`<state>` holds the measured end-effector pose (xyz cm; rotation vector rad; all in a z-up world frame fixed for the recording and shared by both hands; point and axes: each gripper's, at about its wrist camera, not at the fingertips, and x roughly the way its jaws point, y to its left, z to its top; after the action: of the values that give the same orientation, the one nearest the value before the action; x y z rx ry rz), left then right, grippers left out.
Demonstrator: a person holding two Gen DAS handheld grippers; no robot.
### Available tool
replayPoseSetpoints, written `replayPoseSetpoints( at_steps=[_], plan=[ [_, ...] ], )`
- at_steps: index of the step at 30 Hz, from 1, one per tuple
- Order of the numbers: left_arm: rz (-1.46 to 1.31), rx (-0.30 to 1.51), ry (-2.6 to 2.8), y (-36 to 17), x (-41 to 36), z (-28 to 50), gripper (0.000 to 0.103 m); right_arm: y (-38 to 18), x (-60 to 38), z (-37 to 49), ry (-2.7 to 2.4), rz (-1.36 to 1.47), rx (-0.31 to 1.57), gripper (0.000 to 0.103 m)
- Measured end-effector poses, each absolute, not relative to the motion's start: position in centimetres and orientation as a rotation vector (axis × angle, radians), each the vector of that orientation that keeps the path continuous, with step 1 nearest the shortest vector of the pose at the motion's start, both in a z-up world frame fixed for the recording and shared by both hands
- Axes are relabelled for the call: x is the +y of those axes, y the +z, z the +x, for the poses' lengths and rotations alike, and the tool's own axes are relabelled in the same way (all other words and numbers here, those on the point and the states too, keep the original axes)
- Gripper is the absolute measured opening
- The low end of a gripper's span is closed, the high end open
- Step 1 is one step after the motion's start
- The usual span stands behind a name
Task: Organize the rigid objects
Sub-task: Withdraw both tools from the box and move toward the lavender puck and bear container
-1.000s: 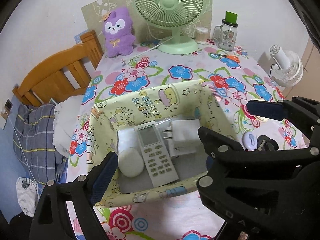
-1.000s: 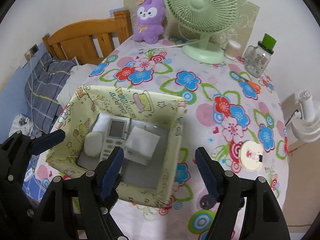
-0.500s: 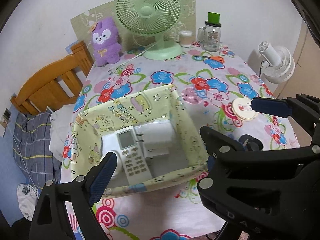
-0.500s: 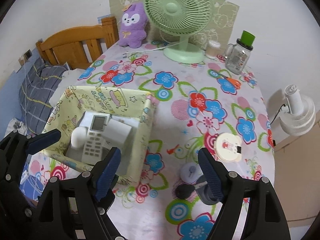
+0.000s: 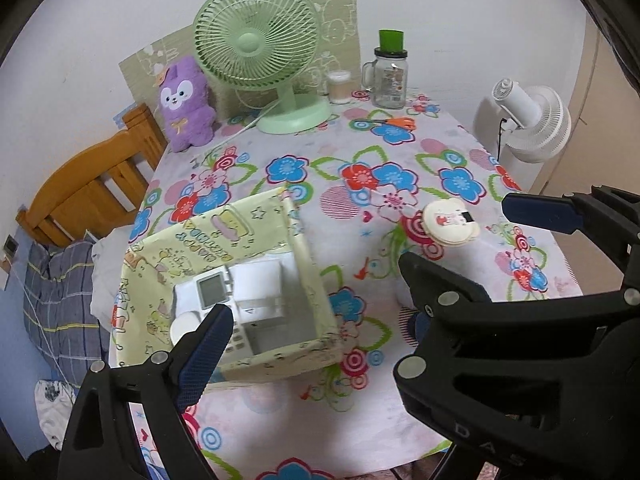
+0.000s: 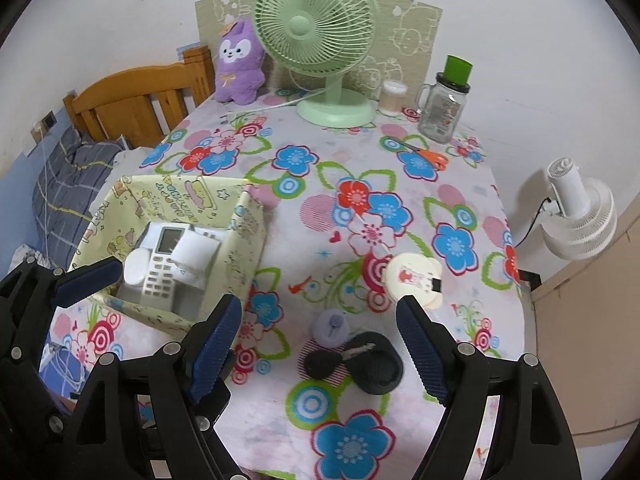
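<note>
A yellow fabric basket (image 5: pixel 224 236) (image 6: pixel 240 232) holds a white remote (image 6: pixel 162 268), a white box (image 6: pixel 196 252) and a round white puck (image 6: pixel 136 266). My left gripper (image 5: pixel 316 336) hovers open over the basket's near right corner. Its right finger is mostly hidden behind the right gripper's arms. My right gripper (image 6: pixel 318 346) is open and empty above a black key fob (image 6: pixel 320 362), a black round lid (image 6: pixel 378 366) and a lilac disc (image 6: pixel 332 326). A white bear-shaped disc (image 6: pixel 412 280) (image 5: pixel 450 222) lies just beyond them. In the left wrist view the fob and lid are hidden.
At the back of the flowered table (image 6: pixel 352 408) stand a green fan (image 6: pixel 320 40), a purple plush (image 6: pixel 238 64), a glass jar (image 6: pixel 444 108), a small cup (image 6: pixel 392 98) and orange scissors (image 6: pixel 430 156). A white fan (image 6: pixel 580 216) stands off the right edge, a wooden bed (image 6: pixel 132 96) to the left.
Both grippers have moved right, away from the basket, which now sits further left in both views. The key fob, lid and lilac disc have come under the right gripper, whose jaws stand wider.
</note>
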<state>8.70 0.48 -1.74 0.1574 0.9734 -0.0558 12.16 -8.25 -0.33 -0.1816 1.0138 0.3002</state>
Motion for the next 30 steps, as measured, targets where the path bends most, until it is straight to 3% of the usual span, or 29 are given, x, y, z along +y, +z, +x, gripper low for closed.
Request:
replayPoseSetpoints(
  at_steps=[30],
  plan=[
    [0.142, 0.977, -0.109, -5.1, -7.4, 10.0, 0.094, -3.9, -16.6, 13.2, 0.257, -0.141, 1.048, 0.082]
  ],
)
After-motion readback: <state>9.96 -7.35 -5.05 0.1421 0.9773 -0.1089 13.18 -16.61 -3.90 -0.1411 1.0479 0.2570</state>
